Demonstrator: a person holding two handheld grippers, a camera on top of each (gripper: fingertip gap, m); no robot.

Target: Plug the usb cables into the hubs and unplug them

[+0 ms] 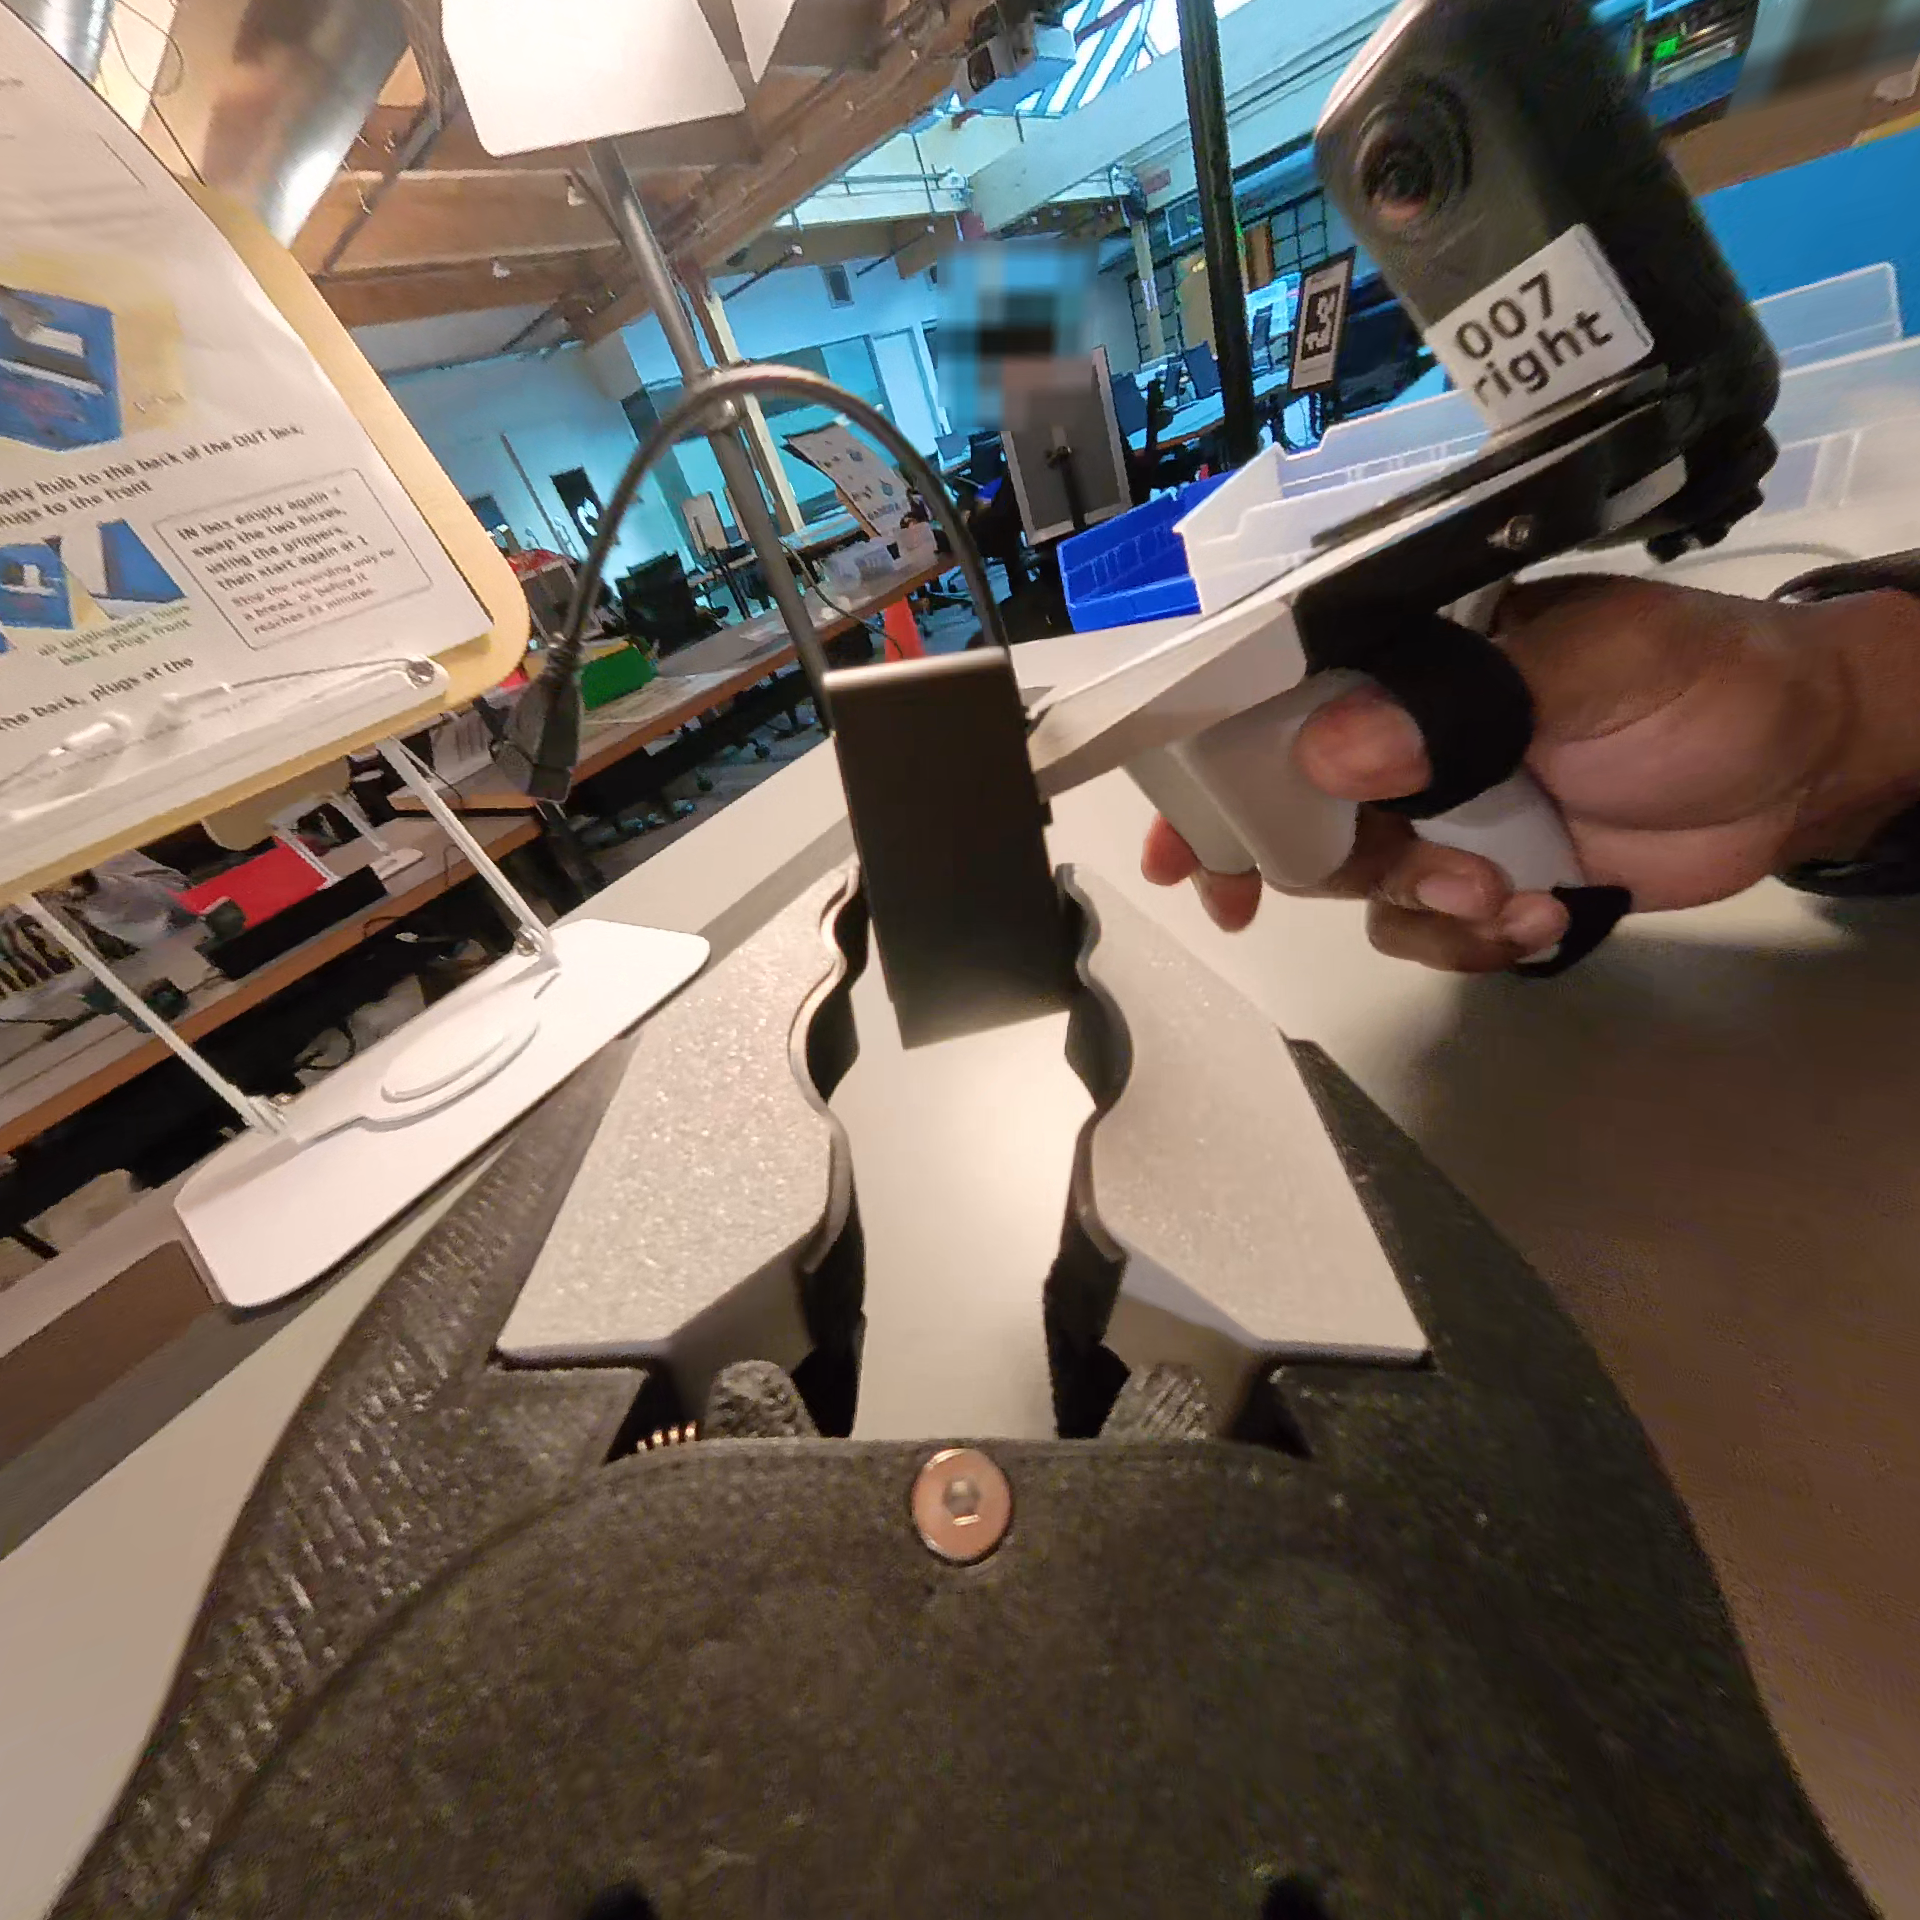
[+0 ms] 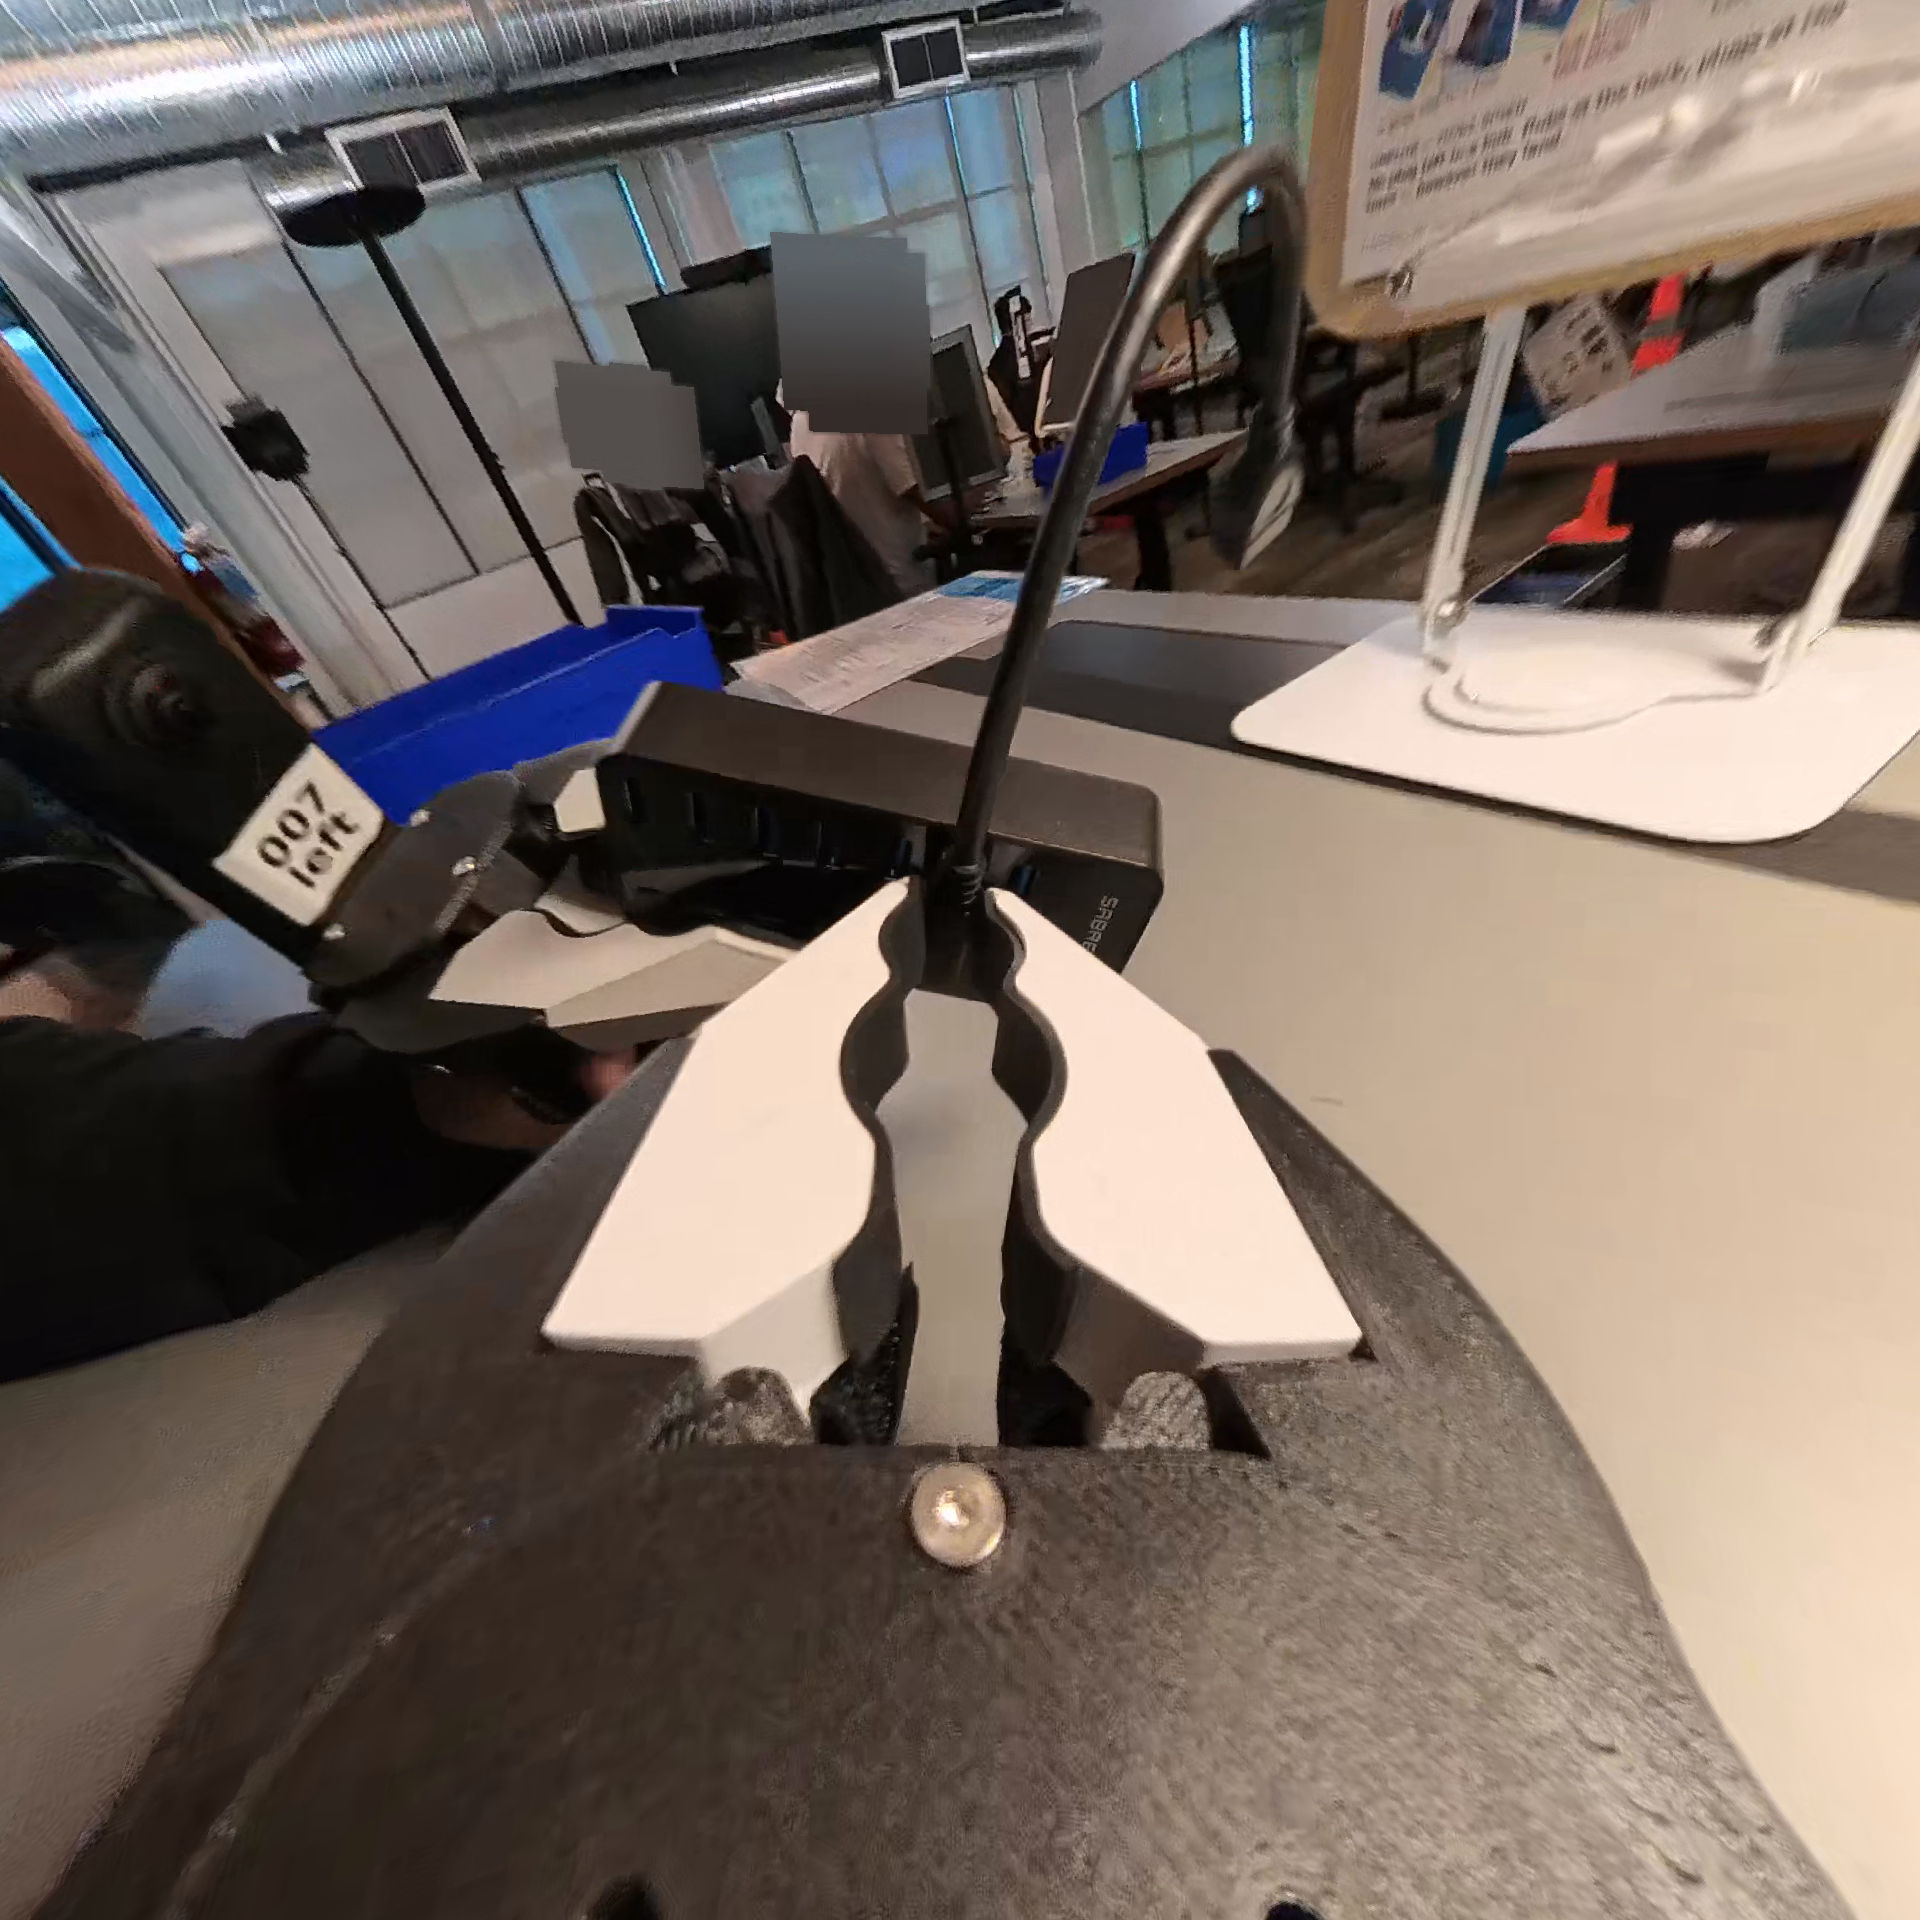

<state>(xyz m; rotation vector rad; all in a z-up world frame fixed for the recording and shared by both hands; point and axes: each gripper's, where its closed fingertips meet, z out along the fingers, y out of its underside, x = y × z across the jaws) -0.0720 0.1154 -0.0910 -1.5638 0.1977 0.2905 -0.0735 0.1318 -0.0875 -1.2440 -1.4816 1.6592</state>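
Left claw [image 1: 961,961] clamped on black rectangular USB hub [image 1: 940,821], frame centre. Right claw [image 2: 951,930] clamped on black cable plug [image 2: 951,914] at hub ports, above grey worktop [image 2: 1455,1039].

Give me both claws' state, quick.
Left claw: shut on the hub.
Right claw: shut on the cable at its plug end.

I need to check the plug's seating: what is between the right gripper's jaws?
The cable's black plug end, pinched at the right gripper's tips against the hub. The connector itself is covered.
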